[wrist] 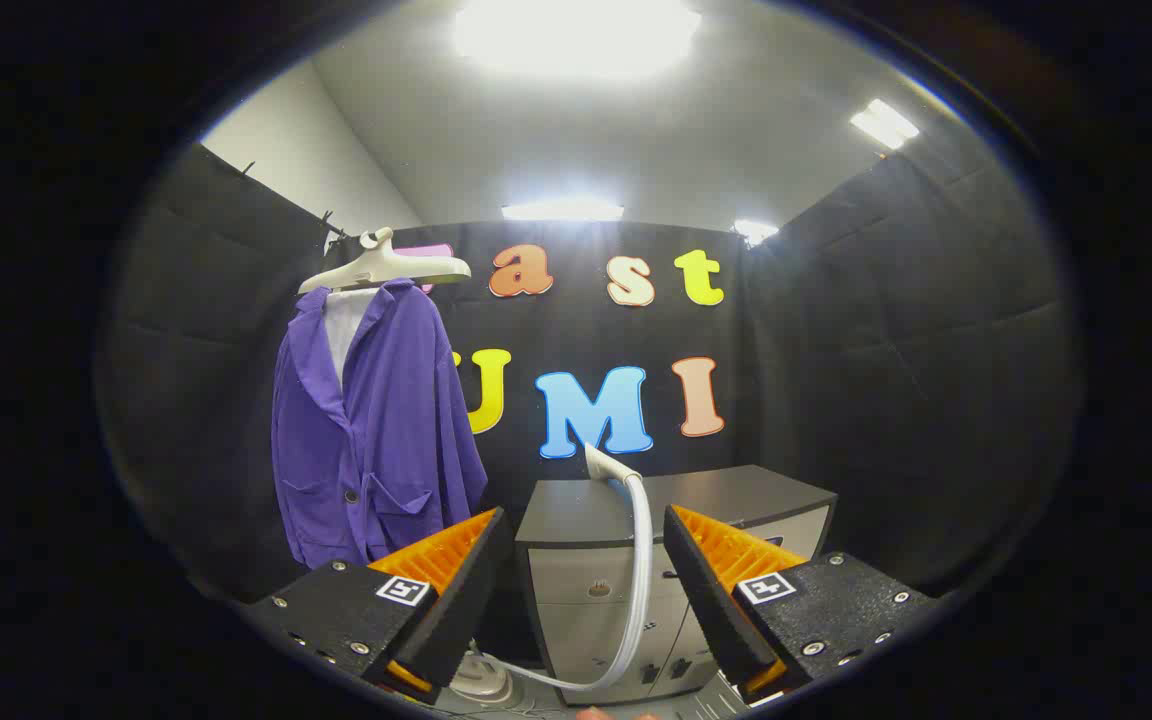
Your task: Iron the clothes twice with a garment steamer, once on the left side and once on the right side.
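A purple jacket hangs on a pale hanger at the left, over a white shirt. The steamer's head rests on top of a dark-topped cabinet, just beyond the fingers. Its pale hose drops down the cabinet front to the steamer base on the floor below the left finger. My gripper is open, with the hose seen in the gap between its fingers but apart from them. The jacket is beyond the left finger.
The cabinet has pale drawers on its front. Black cloth walls close the booth behind and on both sides. Bright ceiling lights shine above.
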{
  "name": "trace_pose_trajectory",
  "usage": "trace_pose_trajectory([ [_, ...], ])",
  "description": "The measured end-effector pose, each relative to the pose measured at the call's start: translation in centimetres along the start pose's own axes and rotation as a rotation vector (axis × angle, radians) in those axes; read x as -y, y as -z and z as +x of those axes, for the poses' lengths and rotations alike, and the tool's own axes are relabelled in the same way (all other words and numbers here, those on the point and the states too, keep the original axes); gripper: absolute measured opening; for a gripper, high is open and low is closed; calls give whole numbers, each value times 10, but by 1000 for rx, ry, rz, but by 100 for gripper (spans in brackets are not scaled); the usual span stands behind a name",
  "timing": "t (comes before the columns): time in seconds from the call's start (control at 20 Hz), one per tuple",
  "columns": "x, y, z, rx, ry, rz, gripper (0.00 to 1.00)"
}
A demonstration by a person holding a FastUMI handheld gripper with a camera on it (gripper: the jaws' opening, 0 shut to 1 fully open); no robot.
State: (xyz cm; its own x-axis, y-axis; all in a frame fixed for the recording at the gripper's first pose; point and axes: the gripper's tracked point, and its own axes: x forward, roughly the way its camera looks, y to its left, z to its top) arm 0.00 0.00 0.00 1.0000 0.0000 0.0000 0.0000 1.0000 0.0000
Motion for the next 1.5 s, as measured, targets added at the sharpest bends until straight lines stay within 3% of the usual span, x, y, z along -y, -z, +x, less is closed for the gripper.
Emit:
trace_pose_trajectory([
  [0.3,13,-3,-9,-1,27,14,95],
  [0.95,-5,-16,-15,1,-10,-31,95],
  [1.25,-10,-27,5,1,-24,-71,95],
  [1.5,-6,-10,48,-35,-45,-52,95],
])
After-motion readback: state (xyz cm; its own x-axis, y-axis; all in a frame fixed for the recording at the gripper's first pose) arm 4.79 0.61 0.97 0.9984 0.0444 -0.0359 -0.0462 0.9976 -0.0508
